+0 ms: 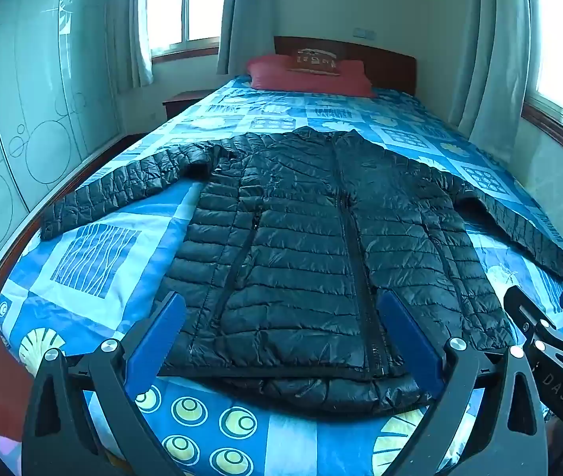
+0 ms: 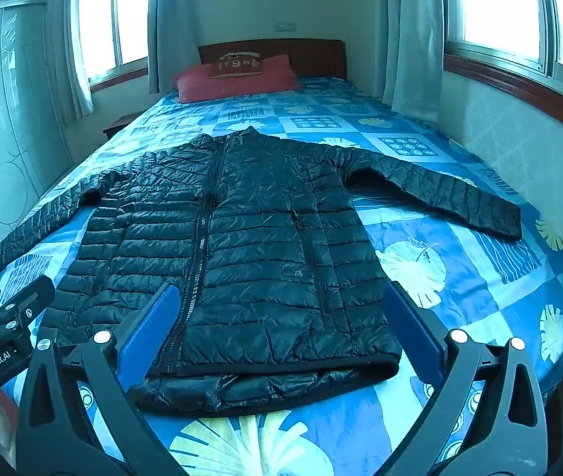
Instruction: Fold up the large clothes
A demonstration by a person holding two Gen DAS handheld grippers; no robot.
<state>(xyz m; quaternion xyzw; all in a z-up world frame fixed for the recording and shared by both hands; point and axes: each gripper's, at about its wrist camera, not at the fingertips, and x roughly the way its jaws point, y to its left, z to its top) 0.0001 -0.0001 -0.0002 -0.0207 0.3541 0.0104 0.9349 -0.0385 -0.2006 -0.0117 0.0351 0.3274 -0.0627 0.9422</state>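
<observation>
A black quilted puffer jacket lies flat and zipped on the bed, front up, collar towards the headboard, both sleeves spread out to the sides. It also shows in the right wrist view. My left gripper is open and empty, its blue pads above the jacket's hem on the left half. My right gripper is open and empty above the hem on the right half. The right gripper shows at the right edge of the left wrist view, and the left gripper at the left edge of the right wrist view.
The bed has a blue patterned sheet and a red pillow by the wooden headboard. A wardrobe stands to the left, a wall with windows close on the right. A nightstand stands at the far left.
</observation>
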